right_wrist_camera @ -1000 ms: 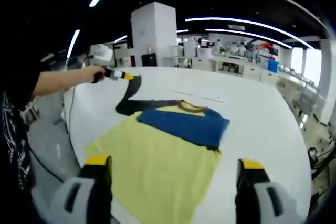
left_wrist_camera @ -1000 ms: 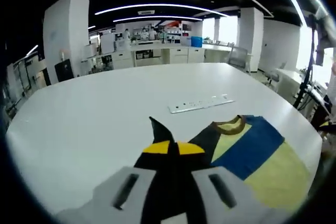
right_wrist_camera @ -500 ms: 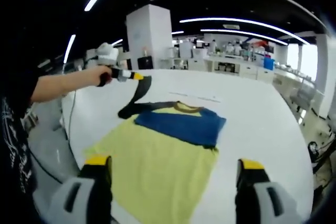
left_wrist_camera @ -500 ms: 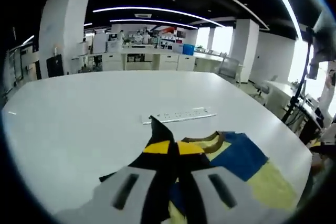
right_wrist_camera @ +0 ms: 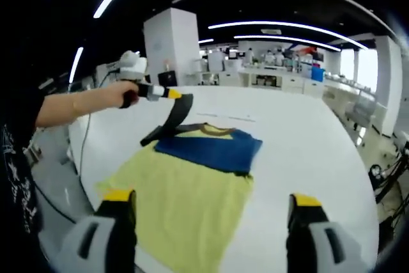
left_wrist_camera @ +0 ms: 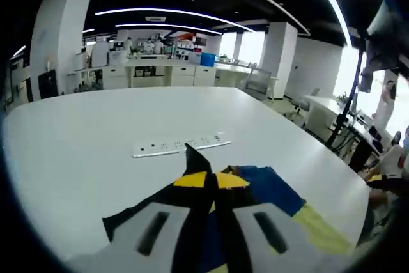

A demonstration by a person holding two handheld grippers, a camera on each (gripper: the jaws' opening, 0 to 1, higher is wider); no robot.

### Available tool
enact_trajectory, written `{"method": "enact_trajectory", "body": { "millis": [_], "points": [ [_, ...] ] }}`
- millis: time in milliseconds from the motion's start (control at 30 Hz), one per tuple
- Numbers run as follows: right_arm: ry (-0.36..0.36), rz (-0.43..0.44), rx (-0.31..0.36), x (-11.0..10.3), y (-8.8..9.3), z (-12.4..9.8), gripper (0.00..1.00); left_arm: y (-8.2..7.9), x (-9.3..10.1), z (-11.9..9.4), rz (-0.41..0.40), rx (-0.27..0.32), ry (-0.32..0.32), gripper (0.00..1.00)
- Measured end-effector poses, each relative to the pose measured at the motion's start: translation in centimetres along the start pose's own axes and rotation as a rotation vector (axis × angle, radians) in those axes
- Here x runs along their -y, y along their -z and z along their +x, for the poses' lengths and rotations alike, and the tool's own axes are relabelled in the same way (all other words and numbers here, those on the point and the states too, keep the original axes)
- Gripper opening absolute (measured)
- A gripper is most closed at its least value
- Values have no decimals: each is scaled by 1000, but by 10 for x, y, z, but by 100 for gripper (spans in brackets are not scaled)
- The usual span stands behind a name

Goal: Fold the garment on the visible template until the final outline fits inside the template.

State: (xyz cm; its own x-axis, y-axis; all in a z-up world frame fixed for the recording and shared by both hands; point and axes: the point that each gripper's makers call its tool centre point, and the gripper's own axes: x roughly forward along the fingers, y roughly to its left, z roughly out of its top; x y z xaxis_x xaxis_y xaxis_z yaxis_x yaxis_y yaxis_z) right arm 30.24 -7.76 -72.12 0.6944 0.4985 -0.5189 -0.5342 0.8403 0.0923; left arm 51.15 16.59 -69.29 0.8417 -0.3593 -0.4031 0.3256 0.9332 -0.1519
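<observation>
Shirt [right_wrist_camera: 192,180] lies flat on the white table [right_wrist_camera: 300,151], yellow body, blue band across the chest. Left gripper [left_wrist_camera: 211,180] is clamped on the black sleeve [right_wrist_camera: 171,119], lifting it off the table toward the body. Right gripper [right_wrist_camera: 208,212] hangs over the hem, jaws wide apart, holding nothing. Cloth looks light and limp; it should drape and crease wherever pinched, so best taken at a sleeve end or a hem corner. No template outline made out under the shirt. Far sleeve not visible, likely tucked. Power strip [left_wrist_camera: 179,146] lies beyond the collar.
</observation>
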Motion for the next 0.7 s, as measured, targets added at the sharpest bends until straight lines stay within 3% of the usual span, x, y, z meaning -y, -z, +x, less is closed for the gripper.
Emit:
{"method": "enact_trajectory", "body": {
  "millis": [267,533,700],
  "points": [
    [8,-20,-35,5,6,-2,100,-12,32,11,-1,28,73,0],
    [13,-13,-54,8,11,-3,100,-13,48,21,-5,27,107,0],
    [4,-10,-63,4,14,-1,100,-15,70,24,12,33,158,0]
  ]
}}
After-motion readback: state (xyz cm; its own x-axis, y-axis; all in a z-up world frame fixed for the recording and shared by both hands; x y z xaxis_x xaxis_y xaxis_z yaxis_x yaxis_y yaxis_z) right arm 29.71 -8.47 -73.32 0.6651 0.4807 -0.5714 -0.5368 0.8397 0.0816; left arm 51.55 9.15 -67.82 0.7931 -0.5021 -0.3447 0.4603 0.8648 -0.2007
